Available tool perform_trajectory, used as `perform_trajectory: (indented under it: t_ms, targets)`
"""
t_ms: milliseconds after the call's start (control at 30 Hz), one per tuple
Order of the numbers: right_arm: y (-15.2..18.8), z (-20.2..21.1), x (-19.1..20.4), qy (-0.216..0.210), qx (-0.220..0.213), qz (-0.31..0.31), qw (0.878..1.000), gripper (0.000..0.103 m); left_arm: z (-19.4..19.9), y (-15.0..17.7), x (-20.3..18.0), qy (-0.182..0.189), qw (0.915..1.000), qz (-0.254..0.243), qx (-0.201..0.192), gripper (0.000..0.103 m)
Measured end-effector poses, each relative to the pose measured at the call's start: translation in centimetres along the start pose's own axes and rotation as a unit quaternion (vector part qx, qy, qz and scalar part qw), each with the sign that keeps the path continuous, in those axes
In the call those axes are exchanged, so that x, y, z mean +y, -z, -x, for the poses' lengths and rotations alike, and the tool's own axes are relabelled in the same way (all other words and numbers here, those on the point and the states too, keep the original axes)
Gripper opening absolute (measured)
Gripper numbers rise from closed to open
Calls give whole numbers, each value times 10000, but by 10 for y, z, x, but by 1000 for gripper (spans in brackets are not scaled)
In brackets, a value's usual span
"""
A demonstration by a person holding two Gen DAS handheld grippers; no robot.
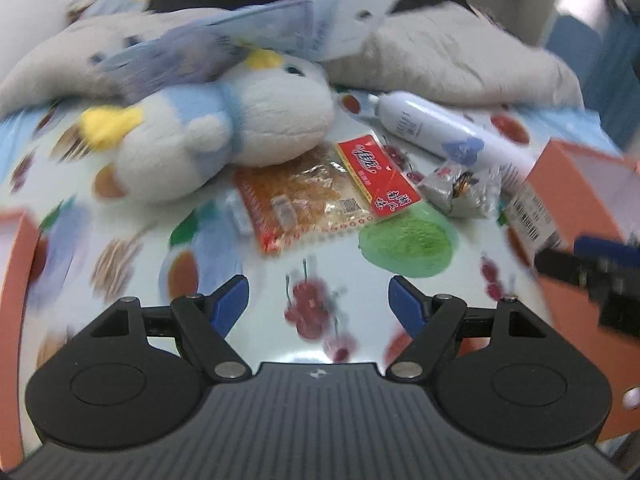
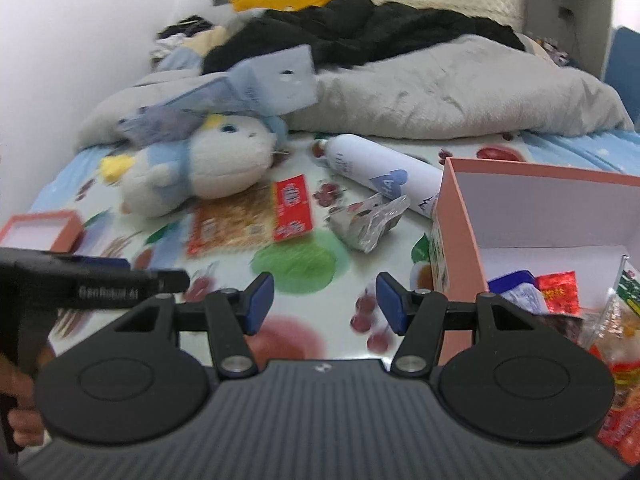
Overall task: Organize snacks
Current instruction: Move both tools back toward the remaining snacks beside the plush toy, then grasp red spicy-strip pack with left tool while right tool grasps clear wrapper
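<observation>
A red and clear snack packet (image 1: pixel 320 192) (image 2: pixel 256 216) lies flat on the fruit-print sheet, partly under a plush toy. Beside it sits a crumpled silver wrapper (image 1: pixel 460 192) (image 2: pixel 368 220). My left gripper (image 1: pixel 318 304) hovers open above the sheet, short of the packet, with nothing between its fingers. My right gripper (image 2: pixel 324 302) is also open and empty, just left of the pink box (image 2: pixel 460 240) (image 1: pixel 576 184). That box holds several snack packets (image 2: pixel 560 292). The left gripper's body (image 2: pixel 96 284) shows at the left of the right wrist view.
A white and blue plush toy (image 1: pixel 224 132) (image 2: pixel 200 168) lies at the back left, with a blue paper box (image 2: pixel 276 80) above it. A white bottle (image 1: pixel 444 128) (image 2: pixel 384 176) lies behind the wrapper. A small pink lid (image 2: pixel 44 232) sits far left. Grey bedding (image 2: pixel 460 96) fills the rear.
</observation>
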State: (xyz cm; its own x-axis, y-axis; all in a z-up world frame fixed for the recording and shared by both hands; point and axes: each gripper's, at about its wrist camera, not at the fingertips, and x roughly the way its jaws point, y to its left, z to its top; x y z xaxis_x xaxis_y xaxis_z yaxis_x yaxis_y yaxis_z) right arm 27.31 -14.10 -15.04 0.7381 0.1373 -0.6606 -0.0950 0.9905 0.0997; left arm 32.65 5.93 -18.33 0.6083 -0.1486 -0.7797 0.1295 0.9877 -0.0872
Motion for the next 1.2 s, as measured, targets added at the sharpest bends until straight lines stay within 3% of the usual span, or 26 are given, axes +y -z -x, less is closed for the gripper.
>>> perform_trajectory:
  t_ms: [100,233,300,433,667,800,1000,1033,1133,1200]
  targets:
    - [-6,-22,-3,-6,55,-455,9989,59,-29,-11,-4,-74,9976,-690,76,81]
    - [-7,-50,-7,406,46,-744,9964,59,-57,-18,-10,-220,9907,-1339,72,83]
    - [-8,-62,-12,497,80,-945,9942,59,-69,-20,-11,-325,9876,-1533,48,92]
    - [-12,-82,-16,617,111,-1099,9920,59,-86,-25,-11,-389,9841,-1734,18,94]
    - [-21,-108,-23,674,149,-1442,9871,59,-107,-37,-3,-370,9868,-1577,-17,97]
    - [-26,-123,-25,668,198,-1608,9845,59,-114,-45,11,-129,9966,-809,124,99]
    - [-25,-137,-31,699,217,-1890,9793,57,-117,-45,6,-285,9976,-637,-11,99]
    - [-25,-136,-31,699,186,-1902,9791,55,-117,-46,5,-309,9977,-608,-26,98]
    - [-28,-134,-30,664,129,-1866,9801,37,-116,-46,2,-392,9977,-540,-88,92]
    - [-29,-132,-28,694,152,-1774,9816,35,-116,-46,1,-417,9978,-509,-109,84]
